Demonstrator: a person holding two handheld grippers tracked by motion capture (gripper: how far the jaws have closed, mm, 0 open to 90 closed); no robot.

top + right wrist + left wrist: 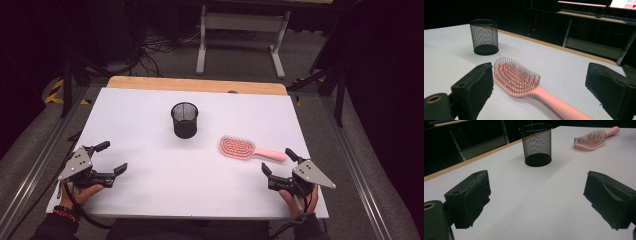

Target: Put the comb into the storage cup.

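While the high view is looking down on the white surface (150, 180): the pink hairbrush (245, 149) is lying bristles up on the right half, its handle pointing toward the right gripper (277, 162).
Right gripper, high view: a hand is holding it near the front right corner, just short of the handle's end, jaws standing wide apart and gripping nothing.
Left gripper (111, 157), high view: it is resting near the front left corner, well apart from the brush, jaws spread and empty.
Mesh cup (184, 119), high view: it is standing upright near the middle, behind and left of the brush.
Left gripper view: the cup (537, 144) is standing ahead between the parted jaws, the brush (594, 138) lying farther off to the right.
Right gripper view: the brush (524, 81) is lying between the separated jaws, untouched; the cup (484, 40) is standing beyond it.
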